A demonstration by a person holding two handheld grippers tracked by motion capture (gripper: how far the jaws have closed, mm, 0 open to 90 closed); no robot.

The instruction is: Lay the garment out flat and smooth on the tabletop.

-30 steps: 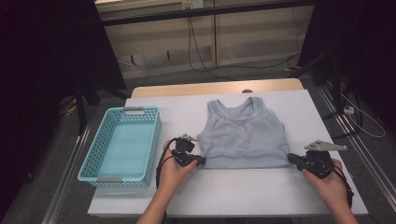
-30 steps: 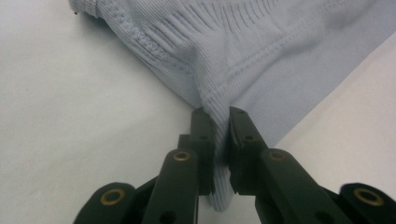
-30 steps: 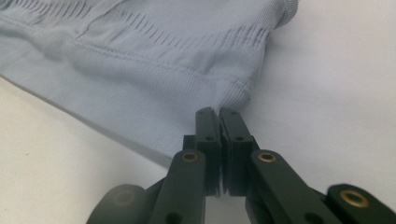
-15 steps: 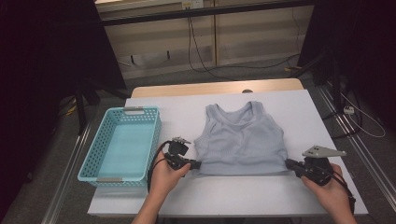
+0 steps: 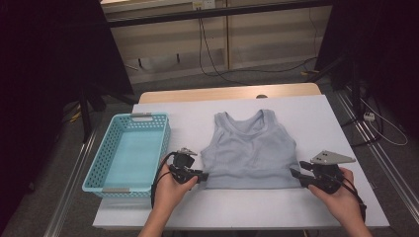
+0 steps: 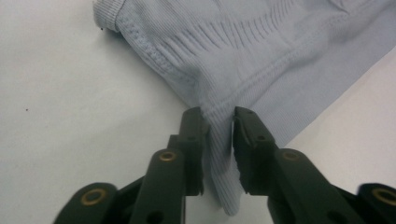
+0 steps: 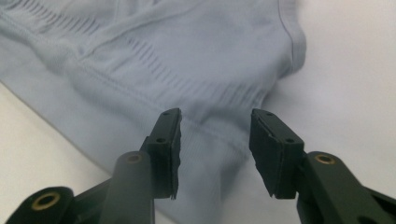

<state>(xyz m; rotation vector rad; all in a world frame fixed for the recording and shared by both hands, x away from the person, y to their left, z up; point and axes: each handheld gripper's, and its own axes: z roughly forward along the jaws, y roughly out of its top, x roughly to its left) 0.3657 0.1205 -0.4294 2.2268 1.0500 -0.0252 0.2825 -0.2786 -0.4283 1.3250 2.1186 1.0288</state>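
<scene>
A pale blue ribbed tank top (image 5: 247,153) lies flat on the white table (image 5: 316,113), hem toward me. My left gripper (image 5: 203,175) is at the hem's left corner. Its jaws have just been opening, and a raised fold of the top (image 6: 261,51) stands between them in the left gripper (image 6: 218,116) view. My right gripper (image 5: 294,175) is at the hem's right corner. Its jaws have also just been opening. In the right gripper (image 7: 215,126) view they stand wide apart over the top (image 7: 163,56) without pressing it.
A light blue plastic basket (image 5: 94,168) with nothing in it stands at the table's left side, close to my left hand. Bare white tabletop runs along the near edge and to the right of the top. Cables lie on the floor beyond the table.
Both grippers have let go of the hem corners, their jaws parting. Both hands have drawn back a little toward the near edge. The top lies flat where it was.
</scene>
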